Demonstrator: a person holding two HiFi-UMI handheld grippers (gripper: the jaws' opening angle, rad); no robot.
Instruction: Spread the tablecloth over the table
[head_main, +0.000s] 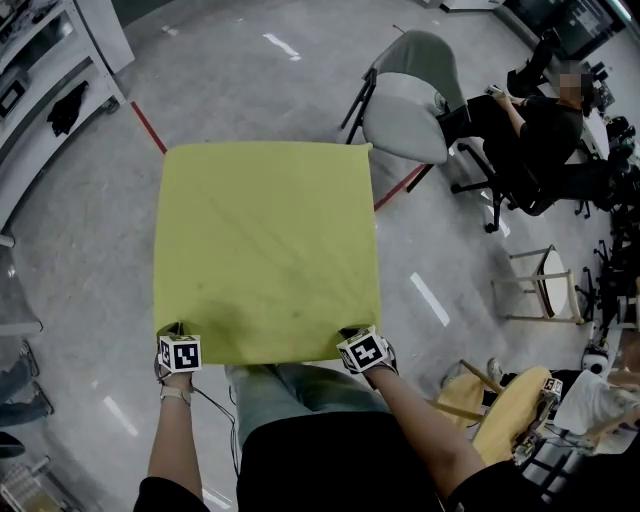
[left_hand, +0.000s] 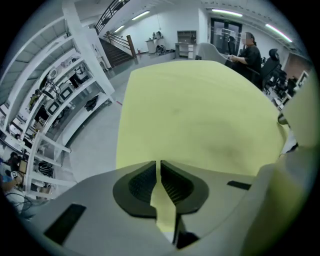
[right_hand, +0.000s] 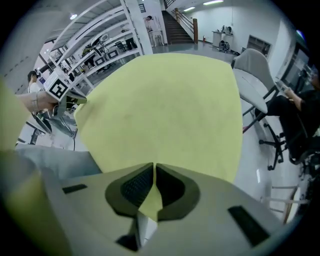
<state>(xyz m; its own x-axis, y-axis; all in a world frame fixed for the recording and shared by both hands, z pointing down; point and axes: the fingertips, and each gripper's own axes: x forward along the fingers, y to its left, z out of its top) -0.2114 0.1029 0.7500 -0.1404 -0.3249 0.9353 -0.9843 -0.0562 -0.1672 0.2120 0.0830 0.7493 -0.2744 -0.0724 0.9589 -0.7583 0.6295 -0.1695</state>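
Grey workshop floor. Tablecloth (head_main: 265, 250) is seen flat at frame centre, table seemingly covered. Lower corners are pinched by left gripper (left_hand: 159, 187) and right gripper (right_hand: 150, 192) fingers; release is not yet done.

Bright, even overhead light; glare streaks on floor (head_main: 282, 45); fisheye-warped, dark-cornered edges.

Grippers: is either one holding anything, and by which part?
Both are shut on the tablecloth: the left gripper pinches its near left corner, the right gripper its near right corner.
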